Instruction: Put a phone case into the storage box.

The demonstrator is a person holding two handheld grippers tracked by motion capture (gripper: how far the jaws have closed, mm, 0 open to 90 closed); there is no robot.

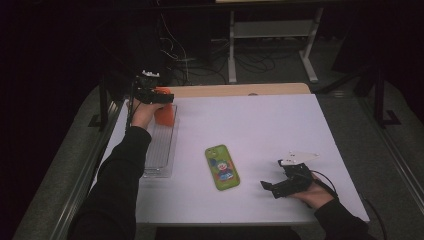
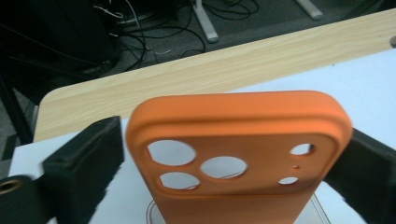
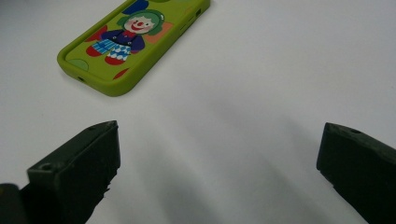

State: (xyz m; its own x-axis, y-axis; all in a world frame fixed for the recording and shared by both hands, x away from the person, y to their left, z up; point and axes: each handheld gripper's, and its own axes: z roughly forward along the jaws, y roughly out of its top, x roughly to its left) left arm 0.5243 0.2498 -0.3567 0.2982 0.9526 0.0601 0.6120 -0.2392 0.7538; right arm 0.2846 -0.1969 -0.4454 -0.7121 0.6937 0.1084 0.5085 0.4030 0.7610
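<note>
Plainly, the green phone case (image 1: 222, 167) bears a clown picture, no writing.

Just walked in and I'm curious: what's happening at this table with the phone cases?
A person holds a gripper in each hand. The left gripper has an orange phone case standing between its wide-set jaws, over a clear tray. The right gripper rests open on the white table, near a green clown phone case.

no readable text, green phone case (image 1: 222, 167) bears only a clown picture
</note>
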